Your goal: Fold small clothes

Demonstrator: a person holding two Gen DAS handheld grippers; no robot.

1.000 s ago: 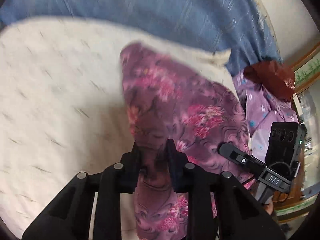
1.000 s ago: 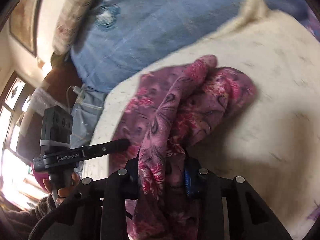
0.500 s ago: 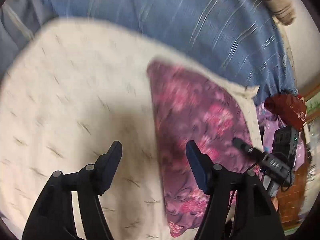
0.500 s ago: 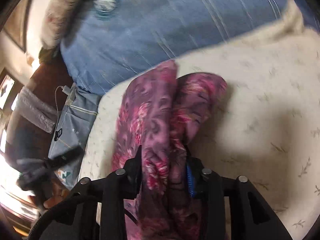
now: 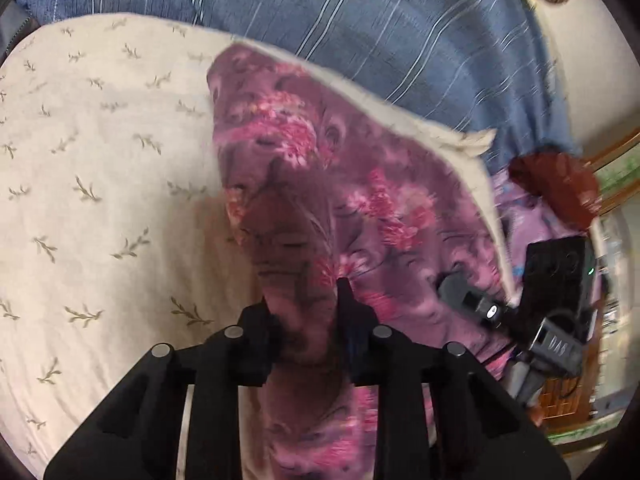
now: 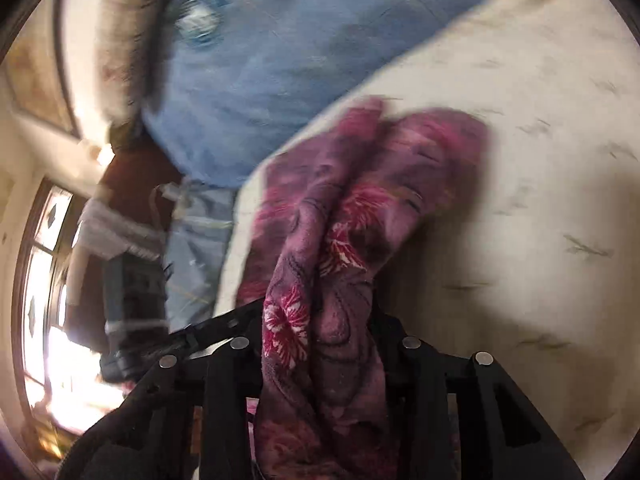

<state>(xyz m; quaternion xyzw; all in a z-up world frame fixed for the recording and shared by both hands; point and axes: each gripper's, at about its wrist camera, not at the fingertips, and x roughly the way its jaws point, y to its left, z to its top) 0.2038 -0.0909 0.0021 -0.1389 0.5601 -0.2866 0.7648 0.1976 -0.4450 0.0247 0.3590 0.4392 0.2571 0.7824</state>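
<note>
A purple garment with pink flowers lies on a cream leaf-print sheet. My left gripper is shut on the garment's near edge, cloth bunched between its fingers. In the right wrist view the same garment is gathered into folds. My right gripper is shut on it, the cloth draping down over its fingers and hiding their tips. The right gripper also shows in the left wrist view, at the garment's right edge.
A blue striped blanket lies beyond the cream sheet. A lilac printed cloth and a dark red cloth lie at the right. In the right wrist view a window is at the left.
Half a second ago my left gripper was open above the sheet beside the garment. It is now shut on the garment's near edge. My right gripper has kept its hold.
</note>
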